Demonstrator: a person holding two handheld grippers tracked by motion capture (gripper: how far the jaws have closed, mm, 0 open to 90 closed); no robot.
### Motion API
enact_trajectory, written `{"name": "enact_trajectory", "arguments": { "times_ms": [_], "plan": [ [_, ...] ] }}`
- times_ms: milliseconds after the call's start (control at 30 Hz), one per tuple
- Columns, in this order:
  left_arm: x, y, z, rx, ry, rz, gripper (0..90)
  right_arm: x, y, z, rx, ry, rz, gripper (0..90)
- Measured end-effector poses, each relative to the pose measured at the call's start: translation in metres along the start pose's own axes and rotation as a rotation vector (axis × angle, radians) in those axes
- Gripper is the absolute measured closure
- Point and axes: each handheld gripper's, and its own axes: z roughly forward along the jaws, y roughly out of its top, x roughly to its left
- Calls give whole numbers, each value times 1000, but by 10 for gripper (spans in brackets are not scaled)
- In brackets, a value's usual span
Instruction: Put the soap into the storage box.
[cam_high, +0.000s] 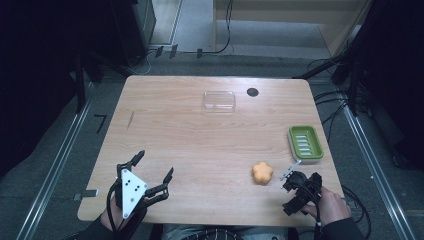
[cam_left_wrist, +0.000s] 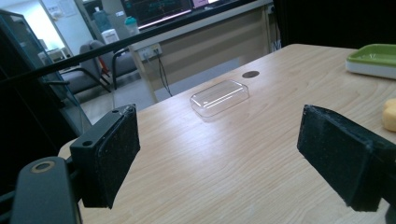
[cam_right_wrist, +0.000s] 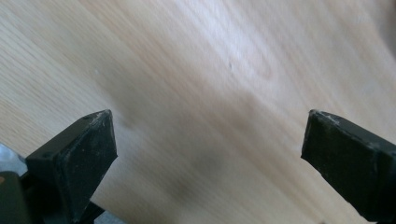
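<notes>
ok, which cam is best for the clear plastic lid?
Left gripper view: the clear rectangular plastic lid sits centred between the open tongs, close enough to show its rim and glossy top. The high view has it small and faint at the far table edge. The right gripper view looks at bare wood.

The left claw (cam_left_wrist: 219, 158) stands wide apart over the wooden bench (cam_left_wrist: 243, 154), nothing between its pads. Beyond lies a clear plastic lid (cam_left_wrist: 219, 97); a green tray (cam_left_wrist: 373, 58) sits far right.
</notes>
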Motion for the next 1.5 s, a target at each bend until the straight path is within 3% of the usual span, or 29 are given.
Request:
{"name": "enact_trajectory", "arguments": {
  "times_ms": [133,333,1333,1500],
  "plan": [
    [1,0,0,-2,3,-14,135,-2,7,1,-13,4,-12,31],
    [0,0,2,2,-4,-1,135,-3,19,-1,-38,20,-39,20],
    [0,1,7,0,-21,-7,135,-3,63,5,-81,60,-129,0],
    [0,1,7,0,-22,-5,135,-3,71,6,-95,59,-152,85]
  ]
}}
